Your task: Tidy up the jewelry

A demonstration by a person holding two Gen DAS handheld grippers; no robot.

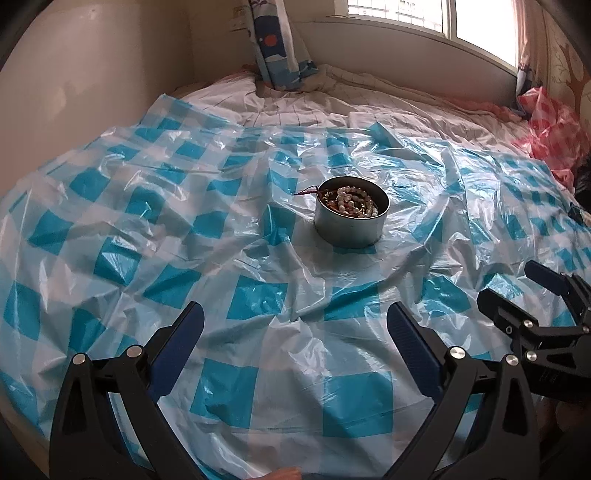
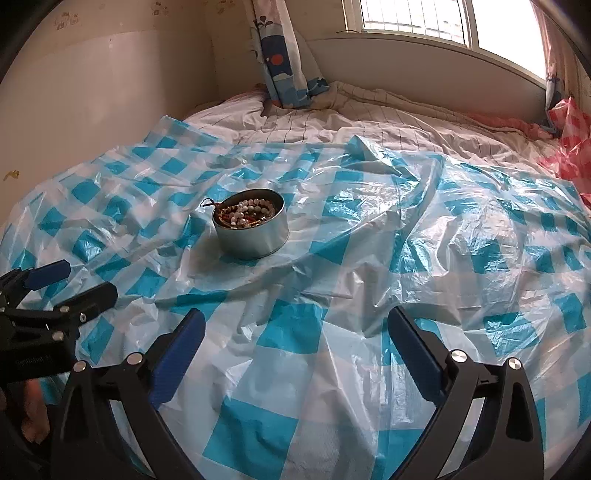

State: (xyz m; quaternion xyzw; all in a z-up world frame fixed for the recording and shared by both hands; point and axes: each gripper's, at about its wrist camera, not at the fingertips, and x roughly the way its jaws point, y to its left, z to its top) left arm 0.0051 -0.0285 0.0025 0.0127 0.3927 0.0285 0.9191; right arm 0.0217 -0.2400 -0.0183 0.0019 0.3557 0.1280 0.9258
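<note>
Both the left hand-held gripper [image 1: 295, 325] and the right hand-held gripper [image 2: 295, 328] stand wide open and empty. The tin [image 1: 351, 218] with jewelry [image 1: 351, 201] sits at 12 o'clock on the bed's plastic sheet [image 1: 258, 369]. Sorting seems not yet begun; next, one gripper must reach forward to it.

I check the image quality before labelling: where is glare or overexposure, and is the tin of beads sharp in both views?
Left wrist view: the window is blown out white, the plastic sheet glints below it, and the tin is sharp. Right wrist view: the same overexposure, glare right of the tin, beads clear; fisheye bends the edges.
</note>
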